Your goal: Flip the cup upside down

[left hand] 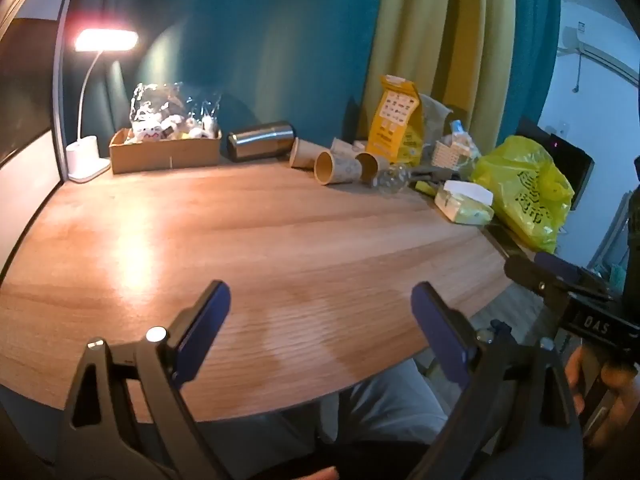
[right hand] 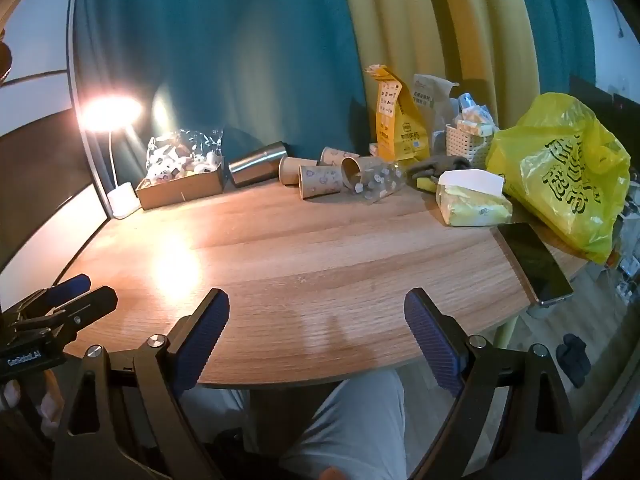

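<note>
Several brown paper cups (left hand: 336, 166) lie on their sides at the back of the wooden table (left hand: 260, 240), next to a steel tumbler (left hand: 260, 140) that also lies on its side. They also show in the right wrist view, the cups (right hand: 320, 180) beside the tumbler (right hand: 256, 162). My left gripper (left hand: 320, 320) is open and empty over the near table edge, far from the cups. My right gripper (right hand: 316, 328) is open and empty, also at the near edge. Each gripper shows in the other's view, the right (left hand: 560, 280) and the left (right hand: 68, 300).
A lit desk lamp (left hand: 104, 40) and a cardboard box of wrapped items (left hand: 164, 148) stand back left. A yellow pouch (left hand: 396, 120), a white basket (right hand: 468, 140), a tissue pack (right hand: 472, 200), a yellow plastic bag (right hand: 560, 172) and a phone (right hand: 536, 268) crowd the right side.
</note>
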`<state>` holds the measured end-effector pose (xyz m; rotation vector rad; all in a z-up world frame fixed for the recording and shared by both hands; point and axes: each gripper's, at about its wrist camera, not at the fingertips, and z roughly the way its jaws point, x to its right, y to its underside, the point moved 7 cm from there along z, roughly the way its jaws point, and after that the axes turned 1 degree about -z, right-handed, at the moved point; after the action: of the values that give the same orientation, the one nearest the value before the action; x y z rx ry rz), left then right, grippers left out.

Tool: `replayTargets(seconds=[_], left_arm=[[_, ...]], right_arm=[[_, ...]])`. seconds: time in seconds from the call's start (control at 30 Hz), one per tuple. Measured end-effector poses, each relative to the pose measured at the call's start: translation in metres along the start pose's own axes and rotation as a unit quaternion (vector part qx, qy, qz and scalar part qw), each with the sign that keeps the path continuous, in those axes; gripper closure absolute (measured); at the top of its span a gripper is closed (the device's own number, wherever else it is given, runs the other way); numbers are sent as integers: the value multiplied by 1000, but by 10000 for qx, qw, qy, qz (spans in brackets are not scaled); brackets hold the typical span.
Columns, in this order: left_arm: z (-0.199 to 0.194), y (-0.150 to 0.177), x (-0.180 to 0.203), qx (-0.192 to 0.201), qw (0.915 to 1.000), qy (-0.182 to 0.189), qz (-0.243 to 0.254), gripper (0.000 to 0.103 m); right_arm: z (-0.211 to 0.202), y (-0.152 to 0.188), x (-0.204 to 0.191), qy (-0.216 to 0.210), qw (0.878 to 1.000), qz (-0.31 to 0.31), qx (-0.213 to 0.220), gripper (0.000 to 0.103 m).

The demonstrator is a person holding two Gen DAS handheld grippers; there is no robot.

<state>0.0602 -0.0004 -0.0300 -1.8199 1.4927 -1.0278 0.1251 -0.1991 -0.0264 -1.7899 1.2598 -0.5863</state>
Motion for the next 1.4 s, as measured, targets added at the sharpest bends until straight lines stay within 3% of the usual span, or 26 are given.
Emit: replayTargets(seconds=[1.4], left_arm=[[-9,3,-8,223,9997,-57,-25,10]], right_arm=[[-1,-8,-6,161,9997,-169,-73,12]])
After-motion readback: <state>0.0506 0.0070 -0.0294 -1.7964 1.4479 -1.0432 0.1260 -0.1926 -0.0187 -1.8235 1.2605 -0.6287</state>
